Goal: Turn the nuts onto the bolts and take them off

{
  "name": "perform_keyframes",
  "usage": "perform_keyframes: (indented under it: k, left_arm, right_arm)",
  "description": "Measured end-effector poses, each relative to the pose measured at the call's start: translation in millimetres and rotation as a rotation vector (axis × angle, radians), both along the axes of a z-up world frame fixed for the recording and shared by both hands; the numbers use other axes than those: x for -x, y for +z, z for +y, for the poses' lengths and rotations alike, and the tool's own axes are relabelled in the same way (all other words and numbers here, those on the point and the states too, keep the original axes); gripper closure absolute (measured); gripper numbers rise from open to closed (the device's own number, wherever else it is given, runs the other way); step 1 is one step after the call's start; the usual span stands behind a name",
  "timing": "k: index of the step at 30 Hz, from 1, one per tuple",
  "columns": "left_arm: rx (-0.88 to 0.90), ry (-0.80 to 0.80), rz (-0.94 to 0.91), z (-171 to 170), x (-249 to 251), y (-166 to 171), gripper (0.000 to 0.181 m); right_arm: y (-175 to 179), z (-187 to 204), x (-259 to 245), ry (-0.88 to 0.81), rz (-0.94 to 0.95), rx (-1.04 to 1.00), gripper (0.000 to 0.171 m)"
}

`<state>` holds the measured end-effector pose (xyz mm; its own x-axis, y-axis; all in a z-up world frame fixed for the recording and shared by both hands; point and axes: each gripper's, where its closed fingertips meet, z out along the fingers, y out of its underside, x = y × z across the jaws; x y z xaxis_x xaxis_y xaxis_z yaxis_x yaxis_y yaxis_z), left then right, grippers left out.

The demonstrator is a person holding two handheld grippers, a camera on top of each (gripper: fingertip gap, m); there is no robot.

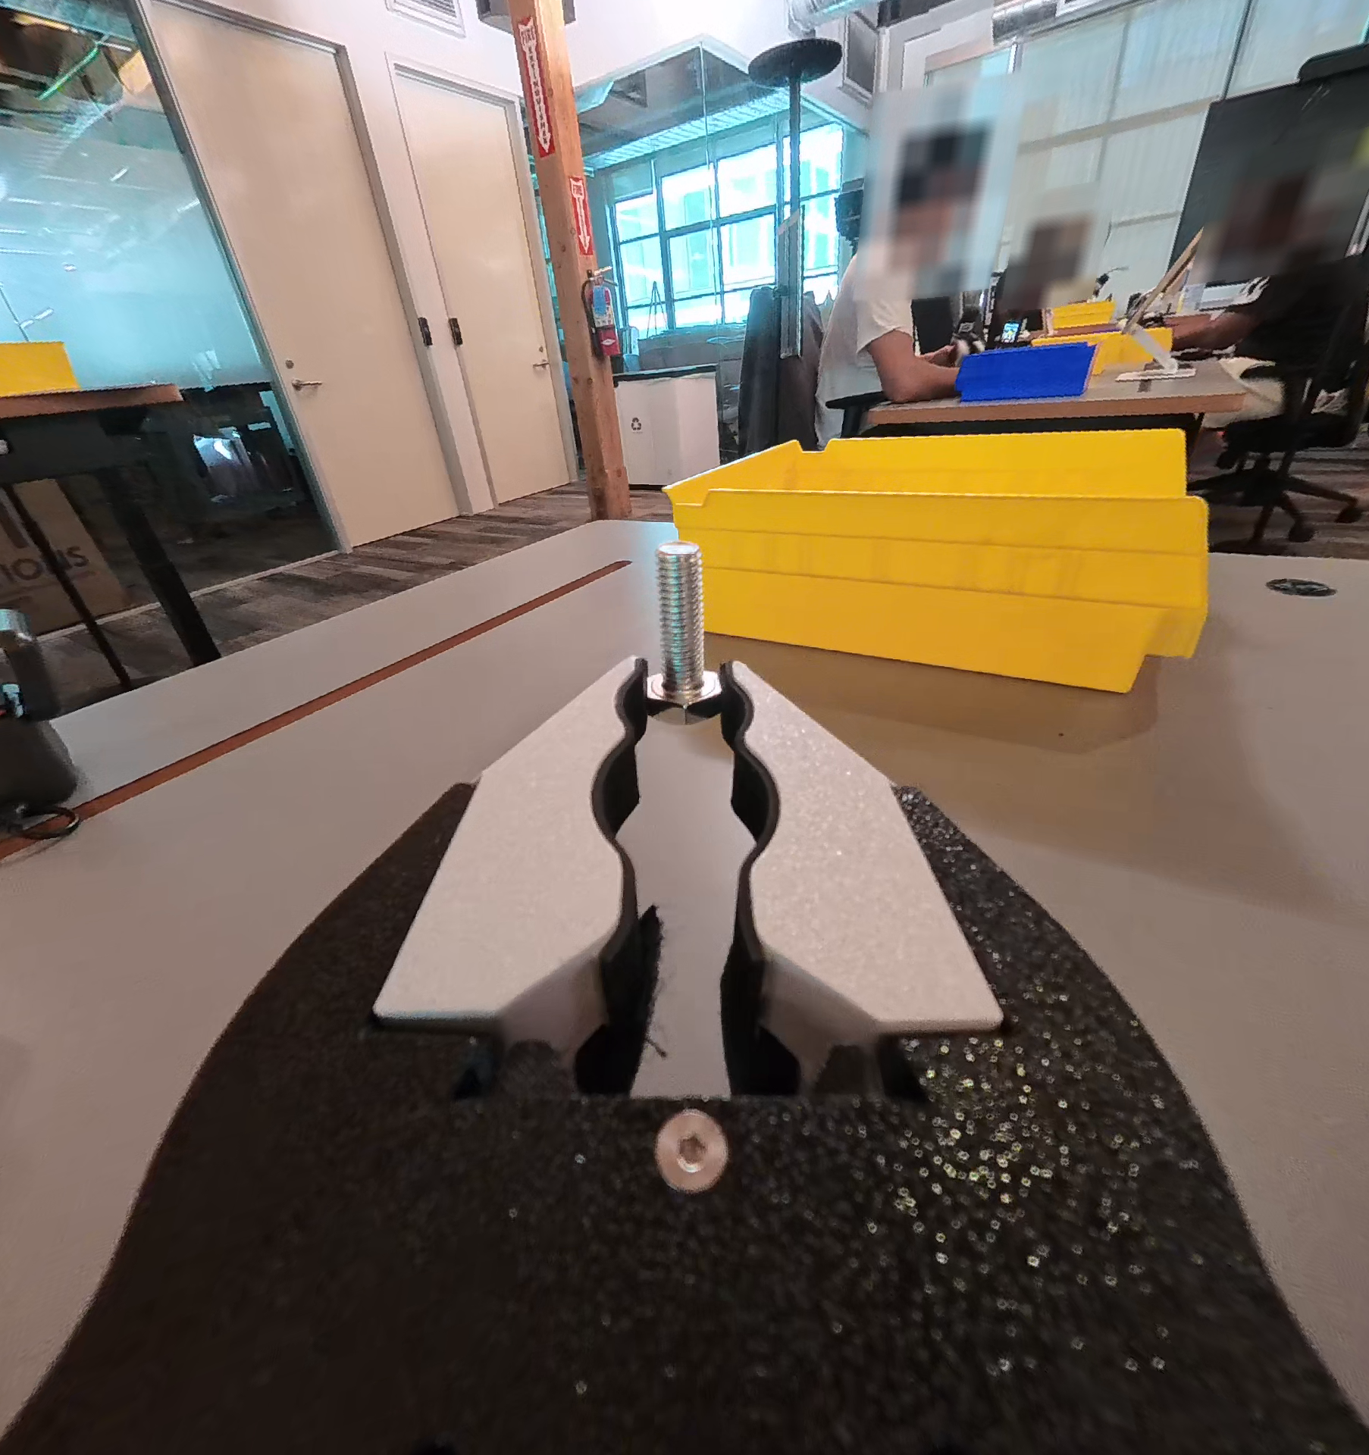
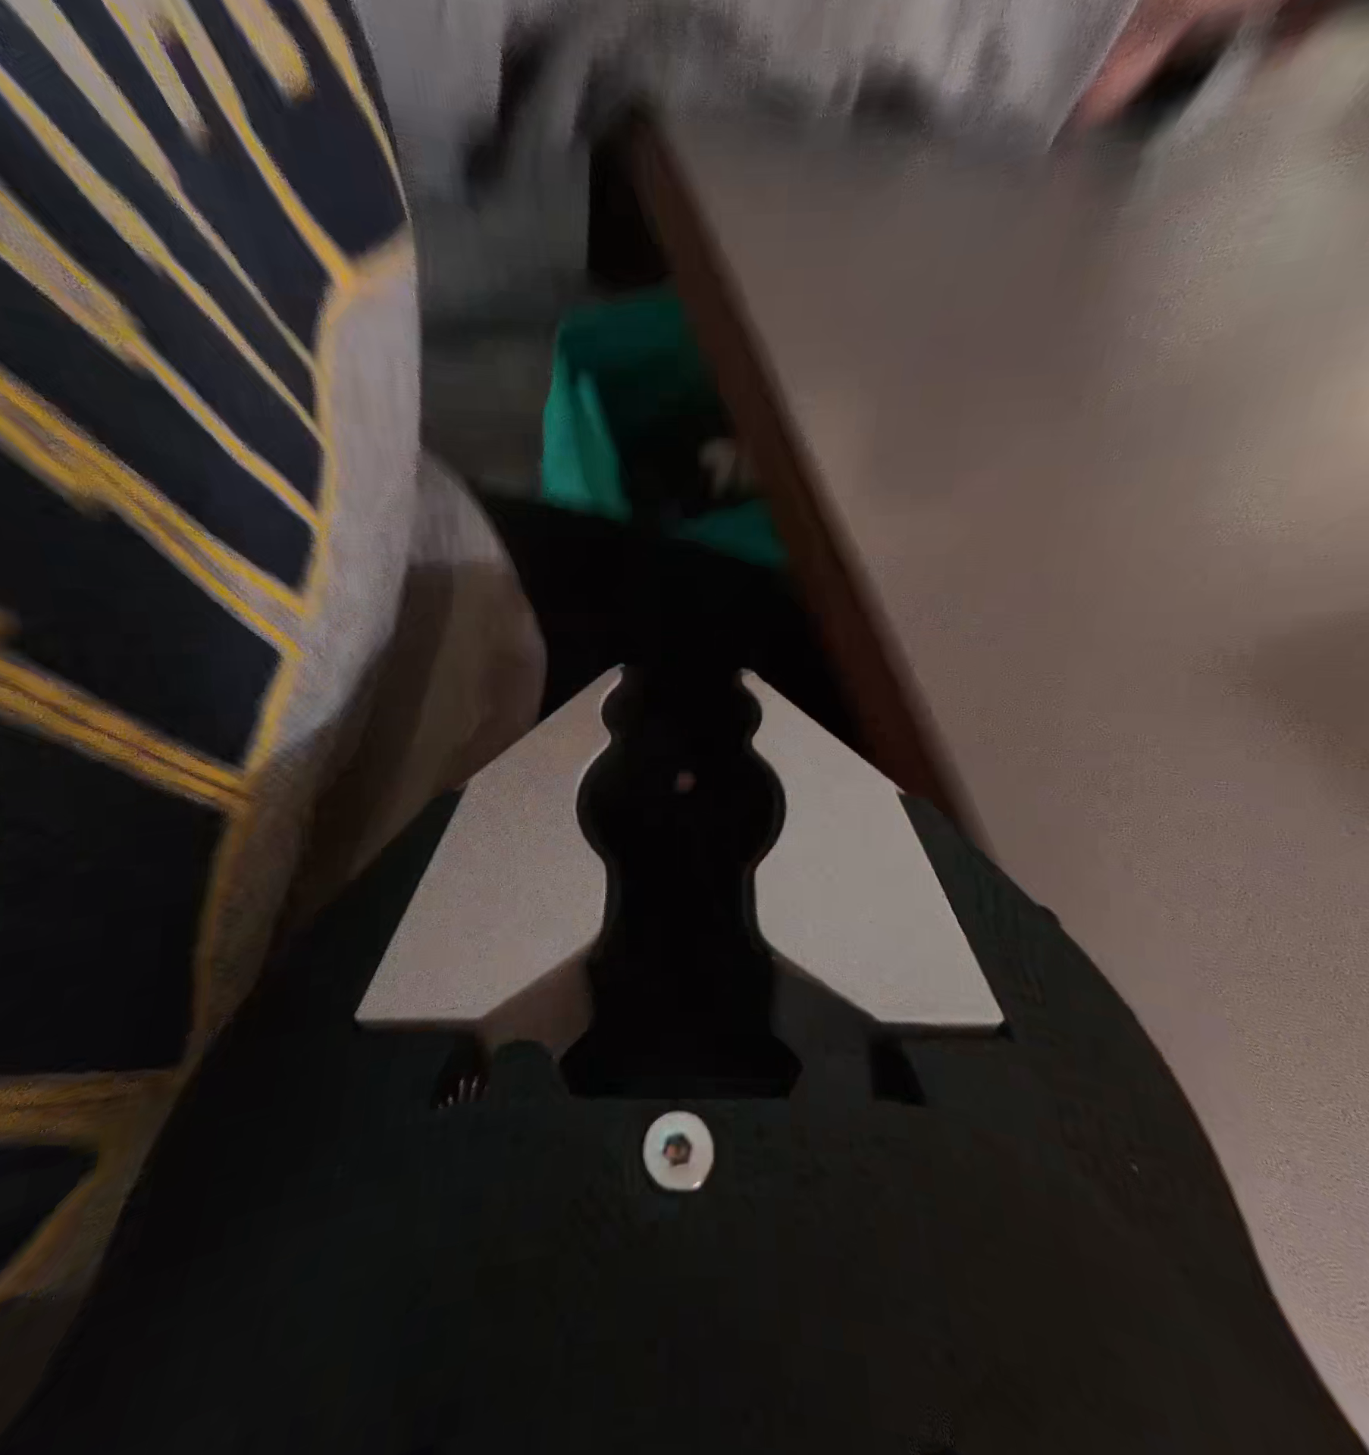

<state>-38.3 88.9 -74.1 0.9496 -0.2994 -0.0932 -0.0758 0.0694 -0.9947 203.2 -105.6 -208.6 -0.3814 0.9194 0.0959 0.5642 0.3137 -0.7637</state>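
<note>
A silver bolt (image 1: 680, 614) stands upright with its bare thread pointing up; no nut shows on it. My left gripper (image 1: 683, 679) is shut on the hex head (image 1: 677, 703) at the bolt's base, low over the grey table (image 1: 272, 905). The right wrist view is blurred by motion. My right gripper (image 2: 683, 673) is off the table's brown edge (image 2: 784, 488), with its fingertips a little apart and nothing visible between them. No nut shows in either view.
A stack of yellow bins (image 1: 941, 583) stands just behind and right of the bolt. A dark device (image 1: 4, 756) sits at the table's left edge. Dark cloth with yellow lines (image 2: 114, 472) fills the left of the right wrist view. People sit at desks behind.
</note>
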Motion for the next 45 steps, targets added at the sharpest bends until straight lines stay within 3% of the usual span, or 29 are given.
perform_keyframes:
  k: [4,8,14,26,31,36,41,45]
  left_arm:
    - [0.003,0.006,0.024,-2,-2,-2,0.166]
    - [0.008,0.009,0.062,-3,-6,-4,0.166]
    - [0.013,0.010,0.086,-3,-7,-6,0.166]
    - [0.026,-0.017,0.083,-3,-10,-8,0.165]
    - [0.029,-0.021,0.083,-2,-10,-8,0.165]
    - [0.027,-0.018,0.079,-2,-10,-8,0.166]
    - [0.021,-0.013,0.060,-2,-8,-6,0.166]
    - [0.006,0.009,0.040,-3,-3,-3,0.166]
  right_arm:
    - [-74,-10,-19,-0.030,-0.338,0.067,0.136]
    - [-101,-11,-13,0.003,-0.473,0.012,0.134]
    - [-114,1,-42,0.067,-0.775,-0.123,0.140]
    - [-138,-6,-43,0.183,-0.960,-0.259,0.149]
    - [-130,-8,-41,0.185,-0.879,-0.209,0.154]
    - [-104,-10,-39,0.147,-0.682,-0.102,0.154]
    - [-44,-23,-26,0.128,-0.345,0.113,0.154]
    - [20,-10,-5,0.095,-0.055,0.153,0.154]
